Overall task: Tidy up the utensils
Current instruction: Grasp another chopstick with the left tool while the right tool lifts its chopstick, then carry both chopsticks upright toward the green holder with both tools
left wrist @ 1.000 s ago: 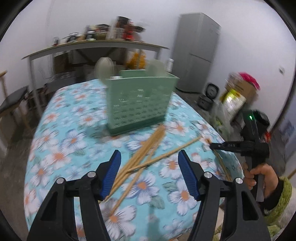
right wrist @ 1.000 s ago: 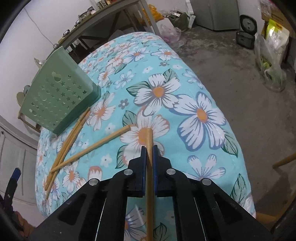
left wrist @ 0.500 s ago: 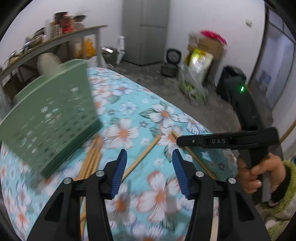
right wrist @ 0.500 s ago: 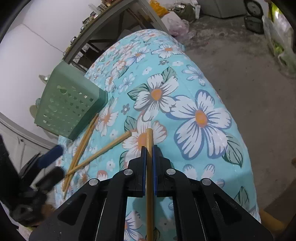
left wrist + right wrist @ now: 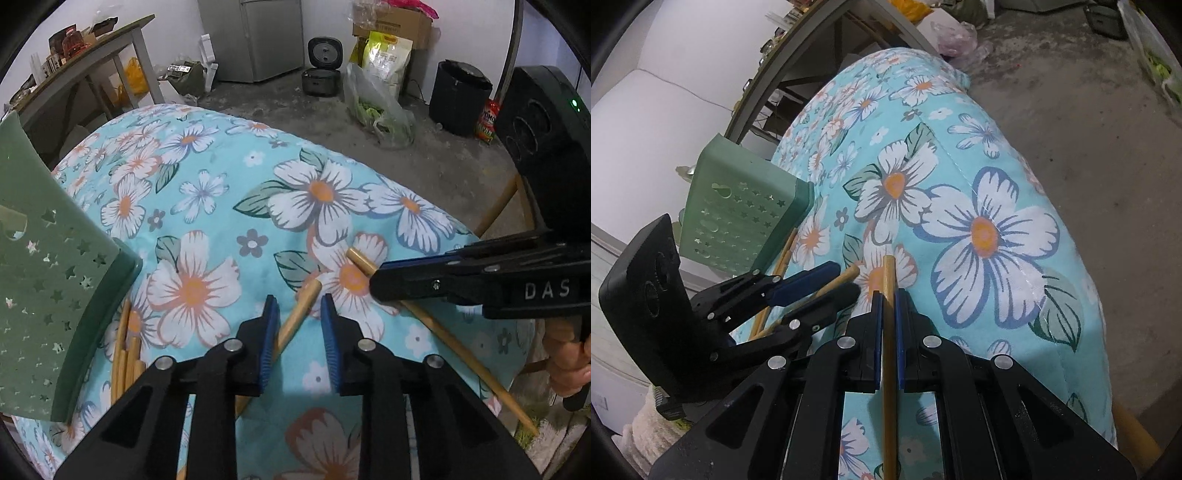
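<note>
My left tool [image 5: 295,306] has just been closing, and a loose chopstick [image 5: 301,308] now lies between its blue pads, which stand a little apart from it, so I judge nothing is gripped yet. A second ago that tool faced the green holder [image 5: 55,295] with its pads wide; since then it has swung round and dropped toward the bench [image 5: 221,166], and the holder now sits at its nine o'clock. My right tool [image 5: 888,295] is clamped tight on a second chopstick [image 5: 889,350], whose free end pokes out toward twelve o'clock over the flowered cloth; that hold has not changed. In the left view, the right tool reaches in from three o'clock, close to my target stick. A bundle of chopsticks [image 5: 125,354] lies against the holder's foot at eight o'clock. To my mind, both hands will soon carry one stick each, ready for the holder.
</note>
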Demonstrator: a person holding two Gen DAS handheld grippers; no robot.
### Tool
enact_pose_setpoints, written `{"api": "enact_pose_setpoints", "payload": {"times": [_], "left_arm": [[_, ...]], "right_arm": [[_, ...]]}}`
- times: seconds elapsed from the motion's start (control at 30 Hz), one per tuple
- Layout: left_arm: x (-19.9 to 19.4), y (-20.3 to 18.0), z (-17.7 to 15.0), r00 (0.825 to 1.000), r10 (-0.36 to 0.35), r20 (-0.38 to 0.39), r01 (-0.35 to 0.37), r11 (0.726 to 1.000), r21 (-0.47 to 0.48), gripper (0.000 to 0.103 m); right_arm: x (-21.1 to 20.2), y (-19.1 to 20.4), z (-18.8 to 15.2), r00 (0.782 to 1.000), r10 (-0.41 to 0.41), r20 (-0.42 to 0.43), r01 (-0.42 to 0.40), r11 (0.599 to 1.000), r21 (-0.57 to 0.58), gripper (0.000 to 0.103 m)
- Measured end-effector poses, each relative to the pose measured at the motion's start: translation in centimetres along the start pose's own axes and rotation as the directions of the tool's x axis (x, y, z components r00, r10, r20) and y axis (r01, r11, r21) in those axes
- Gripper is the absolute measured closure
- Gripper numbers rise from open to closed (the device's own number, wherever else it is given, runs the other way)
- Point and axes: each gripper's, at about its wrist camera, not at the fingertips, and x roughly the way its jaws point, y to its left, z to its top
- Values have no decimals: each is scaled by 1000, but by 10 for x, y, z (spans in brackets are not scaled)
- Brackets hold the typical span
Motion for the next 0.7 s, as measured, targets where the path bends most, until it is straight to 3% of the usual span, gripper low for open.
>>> {"api": "enact_pose_setpoints", "payload": {"times": [0.13, 0.33, 0.53, 0.7], "left_arm": [[-3, 8, 1, 1000, 2, 1, -2, 999, -34, 96], [-35, 26, -3, 999, 1, 51, 6, 993, -117, 97], [-105, 55, -15, 987, 6, 160, 33, 970, -239, 97], [-182, 78, -35, 956, 42, 289, 57, 944, -326, 97]], "right_arm": [[-2, -1, 1, 1000, 3, -7, -3, 1000, 1, 98], [-5, 7, 5, 1000, 14, -2, -14, 1000, 9, 98], [-18, 36, 10, 999, 28, 41, -27, 999, -44, 98], [-30, 64, 15, 995, 51, 87, -42, 994, -97, 98]]}}
